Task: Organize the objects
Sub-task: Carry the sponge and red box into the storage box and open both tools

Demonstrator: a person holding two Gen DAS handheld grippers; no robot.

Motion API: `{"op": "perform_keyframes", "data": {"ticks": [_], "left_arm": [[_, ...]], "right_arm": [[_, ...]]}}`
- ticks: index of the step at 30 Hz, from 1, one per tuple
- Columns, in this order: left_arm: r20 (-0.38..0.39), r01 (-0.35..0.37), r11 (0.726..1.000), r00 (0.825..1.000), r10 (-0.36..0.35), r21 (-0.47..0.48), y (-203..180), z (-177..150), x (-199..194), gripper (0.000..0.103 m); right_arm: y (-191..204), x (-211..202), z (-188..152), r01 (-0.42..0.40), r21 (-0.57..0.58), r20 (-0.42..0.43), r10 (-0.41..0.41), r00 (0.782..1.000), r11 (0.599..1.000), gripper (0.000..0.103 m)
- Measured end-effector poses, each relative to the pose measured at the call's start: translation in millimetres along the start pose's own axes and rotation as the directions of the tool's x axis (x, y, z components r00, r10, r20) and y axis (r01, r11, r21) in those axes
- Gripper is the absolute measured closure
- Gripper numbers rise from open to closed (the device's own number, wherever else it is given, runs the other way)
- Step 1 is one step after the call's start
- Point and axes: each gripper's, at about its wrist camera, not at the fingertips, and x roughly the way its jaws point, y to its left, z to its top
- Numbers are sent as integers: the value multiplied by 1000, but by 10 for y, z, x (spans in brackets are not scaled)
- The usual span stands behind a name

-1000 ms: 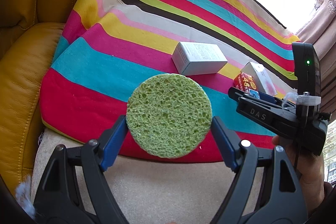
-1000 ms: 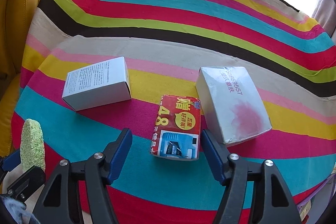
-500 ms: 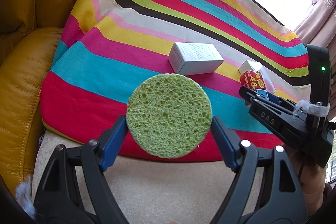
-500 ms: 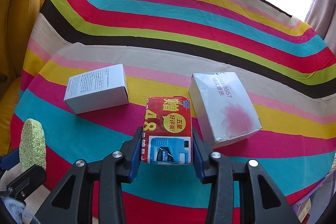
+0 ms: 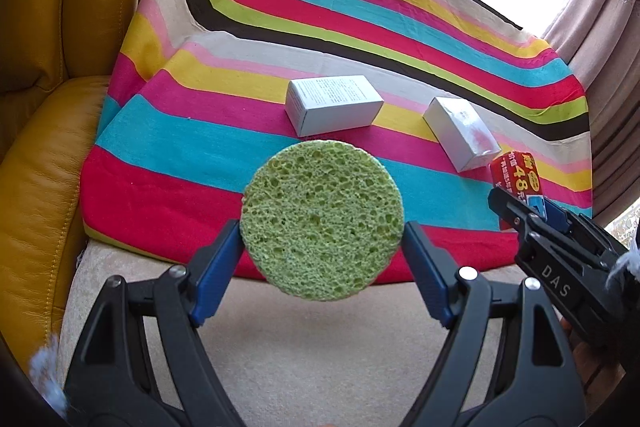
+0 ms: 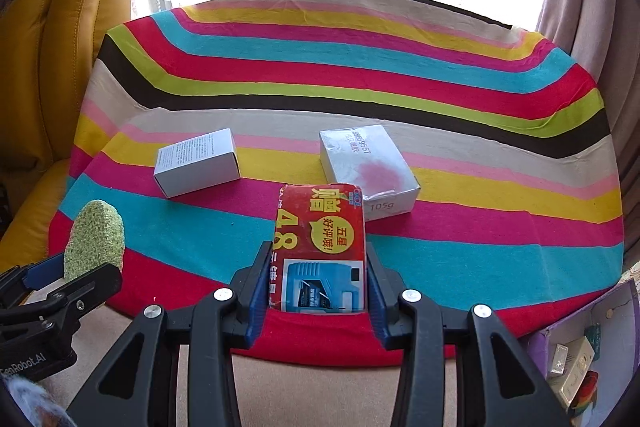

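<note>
**Both grippers loaded above the striped cloth's near edge**

The left gripper [image 5: 322,267] is clenched on a round green sponge [image 5: 322,219], the disc standing upright between its blue pads [image 5: 216,267] and facing the camera. The right gripper [image 6: 318,287] is clamped on a red packet [image 6: 320,247], whose far end projects forward beyond the fingertips. Both are held over the near edge of the striped cloth [image 6: 480,259], the sponge to the left of the packet. On the cloth lie a white box [image 6: 198,163] toward the left edge and a silver box [image 6: 370,167] just beyond the packet. A purple box [image 6: 584,347] of small items sits off the cloth's near right corner.
</note>
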Motion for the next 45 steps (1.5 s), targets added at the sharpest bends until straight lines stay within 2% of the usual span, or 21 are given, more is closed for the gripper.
{"op": "perform_keyframes", "data": {"ticks": [12,17,23,31,38,42,45], "left_arm": [[-17,74,989,997,-73,131,-691,-202,-83,21],[-30,123,972,992,-119,200,-1056,-315,-103,21],[-61,193,938,981,-183,287,-1537,-463,-108,21],[-109,317,875,948,-298,366,-2169,-592,-107,21],[-162,416,786,908,-386,457,-2779,-751,-128,21],[-218,478,732,877,-429,486,-3062,-797,-100,20],[-254,499,709,866,-431,497,-3206,-825,-64,19]], "right_arm": [[-592,-552,-421,43,113,25,-46,999,993,60],[-876,-743,-577,65,160,27,-70,997,985,60],[-1288,-954,-787,103,233,25,-112,993,967,60],[-2013,-1163,-1100,213,349,-11,-223,975,913,60],[-2518,-1401,-1234,326,412,-20,-349,937,851,60],[-2702,-1517,-1284,367,440,-22,-399,917,819,60],[-2801,-1565,-1311,384,459,-28,-419,908,801,57]]}}
